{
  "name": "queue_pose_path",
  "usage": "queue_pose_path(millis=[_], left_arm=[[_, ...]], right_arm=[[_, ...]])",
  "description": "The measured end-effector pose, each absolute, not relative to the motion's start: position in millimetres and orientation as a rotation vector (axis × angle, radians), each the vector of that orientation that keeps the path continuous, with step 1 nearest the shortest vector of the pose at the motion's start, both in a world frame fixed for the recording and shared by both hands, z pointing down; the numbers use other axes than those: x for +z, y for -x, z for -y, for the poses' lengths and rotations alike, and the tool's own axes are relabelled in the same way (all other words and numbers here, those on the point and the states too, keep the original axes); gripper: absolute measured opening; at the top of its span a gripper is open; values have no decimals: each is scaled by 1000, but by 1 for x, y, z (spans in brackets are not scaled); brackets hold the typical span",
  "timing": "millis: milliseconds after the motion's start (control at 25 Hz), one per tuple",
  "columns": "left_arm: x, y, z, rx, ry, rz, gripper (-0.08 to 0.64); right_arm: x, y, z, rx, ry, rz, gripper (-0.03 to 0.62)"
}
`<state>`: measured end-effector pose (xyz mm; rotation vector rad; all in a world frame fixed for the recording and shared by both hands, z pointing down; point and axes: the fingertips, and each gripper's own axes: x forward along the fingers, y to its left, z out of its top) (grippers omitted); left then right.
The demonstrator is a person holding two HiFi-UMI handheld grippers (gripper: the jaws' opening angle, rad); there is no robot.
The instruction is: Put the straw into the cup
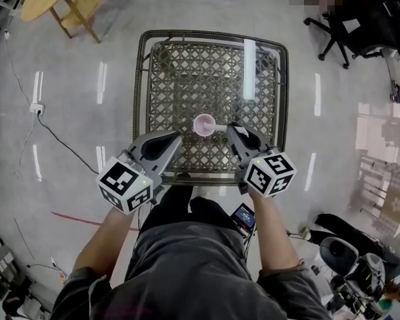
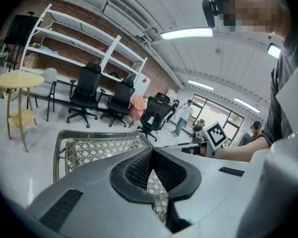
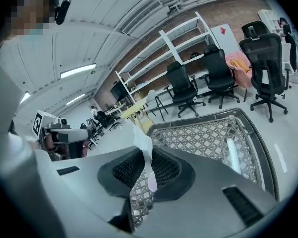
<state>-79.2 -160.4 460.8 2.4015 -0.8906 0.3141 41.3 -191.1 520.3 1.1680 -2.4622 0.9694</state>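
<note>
While I watched through the head view, both grippers sat over the near edge of the woven-lattice table [image 1: 147, 79], one on each side of the pink cup [image 1: 203, 125]. The cup stood upright on the tabletop, near the front rim and between the two tips.

The right gripper [image 1: 231, 129] had its jaws pinched on the straw [image 3: 141, 142], a thin white strip that stuck up past the fingertips in the right gripper view. From the head view the straw [image 1: 217, 126] seemed to reach across to the cup's rim, though it was too small there for me to say whether its end was inside.

The left gripper [image 1: 175, 137] was empty. Its jaws met at the tips, and only the table's lattice showed through the gap behind them.
</note>
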Motion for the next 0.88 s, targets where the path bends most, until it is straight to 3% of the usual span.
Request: queue_pose_path(millis=[880], left_arm=[[489,99,171,355,-2350,866,9]], right_arm=[[593,-20,208,955,-1112,2334,48]])
